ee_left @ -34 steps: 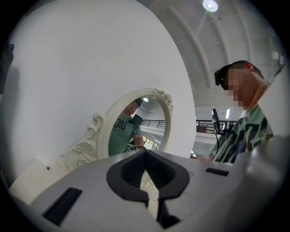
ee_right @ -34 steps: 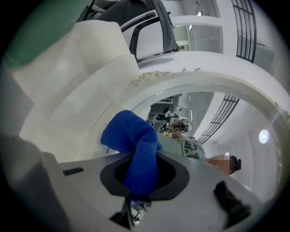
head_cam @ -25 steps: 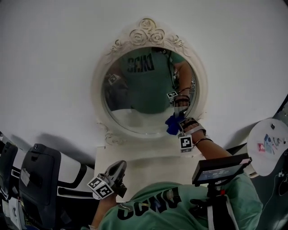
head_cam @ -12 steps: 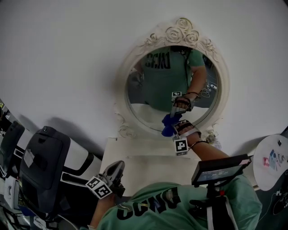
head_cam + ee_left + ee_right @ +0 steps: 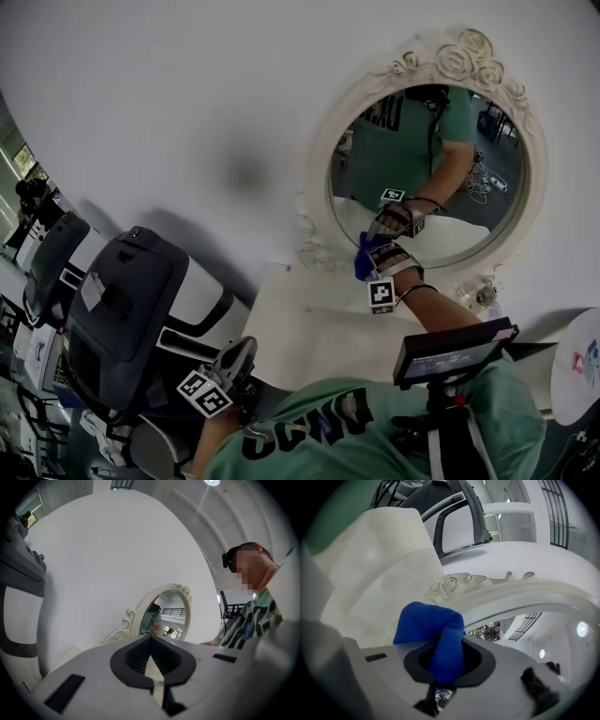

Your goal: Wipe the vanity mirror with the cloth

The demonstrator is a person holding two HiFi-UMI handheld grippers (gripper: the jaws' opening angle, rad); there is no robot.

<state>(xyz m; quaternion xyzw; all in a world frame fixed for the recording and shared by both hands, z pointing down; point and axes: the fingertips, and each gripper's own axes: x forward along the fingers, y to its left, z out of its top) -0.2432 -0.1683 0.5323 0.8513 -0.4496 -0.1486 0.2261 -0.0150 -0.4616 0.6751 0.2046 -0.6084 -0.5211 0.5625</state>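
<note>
An oval vanity mirror (image 5: pixel 441 178) in an ornate cream frame (image 5: pixel 323 164) stands against the white wall. My right gripper (image 5: pixel 375 258) is shut on a blue cloth (image 5: pixel 366 255), which is pressed to the lower left part of the glass near the frame. In the right gripper view the cloth (image 5: pixel 436 637) bulges out between the jaws beside the carved frame (image 5: pixel 487 585). My left gripper (image 5: pixel 234 361) hangs low at the front, away from the mirror, shut with nothing in it. From the left gripper view the mirror (image 5: pixel 168 613) shows in the distance.
The mirror stands on a cream tabletop (image 5: pixel 300 323). A grey and white chair (image 5: pixel 122 309) stands to the left of it. A small dark screen (image 5: pixel 455 352) is mounted in front of my chest. A round white table (image 5: pixel 577 366) is at the right edge.
The head view has swung left, so the mirror now sits further right and the chair is in fuller view. The right gripper with the cloth has slid toward the mirror's lower left edge.
</note>
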